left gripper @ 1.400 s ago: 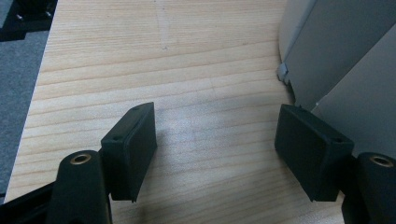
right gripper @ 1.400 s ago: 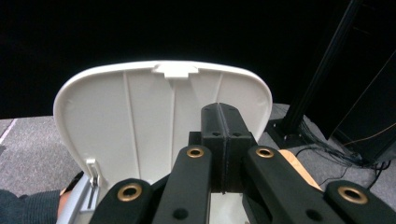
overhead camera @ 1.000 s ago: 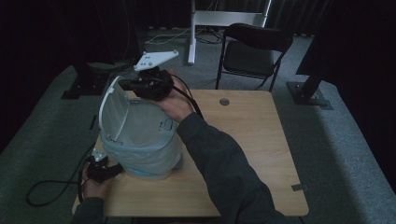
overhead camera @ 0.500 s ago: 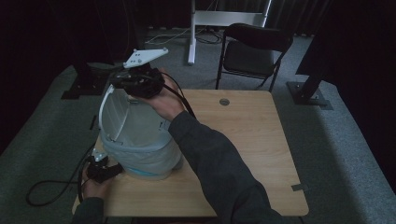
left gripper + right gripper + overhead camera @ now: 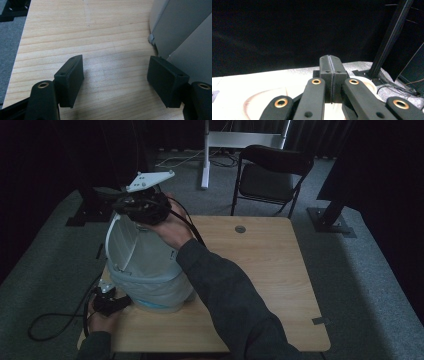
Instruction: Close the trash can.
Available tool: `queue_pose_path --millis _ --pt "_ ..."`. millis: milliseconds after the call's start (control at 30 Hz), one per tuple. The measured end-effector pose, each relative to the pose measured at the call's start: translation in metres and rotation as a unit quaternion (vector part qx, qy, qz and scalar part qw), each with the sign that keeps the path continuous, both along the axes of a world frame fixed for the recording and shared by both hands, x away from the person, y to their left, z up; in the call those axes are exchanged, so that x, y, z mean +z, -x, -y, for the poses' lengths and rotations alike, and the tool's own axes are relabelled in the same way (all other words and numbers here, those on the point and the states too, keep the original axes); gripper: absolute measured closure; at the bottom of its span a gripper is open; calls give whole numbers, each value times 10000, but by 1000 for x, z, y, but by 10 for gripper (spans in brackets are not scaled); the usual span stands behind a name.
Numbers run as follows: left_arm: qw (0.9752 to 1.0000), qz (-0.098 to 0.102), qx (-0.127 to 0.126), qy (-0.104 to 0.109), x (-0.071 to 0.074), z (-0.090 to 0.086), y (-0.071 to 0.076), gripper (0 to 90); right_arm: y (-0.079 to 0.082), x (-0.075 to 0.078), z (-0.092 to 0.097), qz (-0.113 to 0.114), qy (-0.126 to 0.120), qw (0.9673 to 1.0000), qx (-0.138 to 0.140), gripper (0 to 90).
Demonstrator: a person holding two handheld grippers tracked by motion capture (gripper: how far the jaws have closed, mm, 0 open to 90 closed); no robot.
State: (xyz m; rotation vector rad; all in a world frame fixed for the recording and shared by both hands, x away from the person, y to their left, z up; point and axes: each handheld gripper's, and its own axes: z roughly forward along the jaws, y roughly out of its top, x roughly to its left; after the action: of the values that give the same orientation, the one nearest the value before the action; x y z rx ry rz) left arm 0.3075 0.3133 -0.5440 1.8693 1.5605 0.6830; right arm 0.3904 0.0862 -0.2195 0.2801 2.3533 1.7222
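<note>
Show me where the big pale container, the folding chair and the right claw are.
pale container (image 5: 150, 270): high view, on its front wall.
folding chair (image 5: 262, 182): high view, on the seat.
right claw (image 5: 331, 65): right gripper view, between the closed fingertips.

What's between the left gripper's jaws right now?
Nothing but bare table. In the left gripper view, the left gripper stands open over the wood, with the pale container just outside one jaw.

Left gripper (image 5: 115, 80) gapes over wooden table (image 5: 75, 37), beside grey bin (image 5: 185, 32).
</note>
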Motion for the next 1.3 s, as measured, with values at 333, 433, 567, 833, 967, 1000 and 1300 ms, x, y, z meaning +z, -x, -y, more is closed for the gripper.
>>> queue_pose_path --millis 333,433,567,833,967,1000,1300 --pt "10000 -1 2 0 0 0 0 299 2 0 -5 43 123 9998 126 898" --pt "10000 0 4 -1 0 0 0 300 3 1 0 63 163 9997 150 899" --pt "10000 1 6 0 0 0 0 300 4 -3 6 108 318 9993 154 899" --pt "10000 0 4 0 0 0 0 300 7 -26 28 112 573 9982 163 899" --pt "10000 -1 3 1 0 0 0 299 7 -37 42 52 598 9981 143 899" --pt "10000 0 3 1 0 0 0 299 7 -39 46 29 585 9982 140 899" --pt "10000 1 4 0 0 0 0 299 5 -67 75 -188 543 9983 129 900"
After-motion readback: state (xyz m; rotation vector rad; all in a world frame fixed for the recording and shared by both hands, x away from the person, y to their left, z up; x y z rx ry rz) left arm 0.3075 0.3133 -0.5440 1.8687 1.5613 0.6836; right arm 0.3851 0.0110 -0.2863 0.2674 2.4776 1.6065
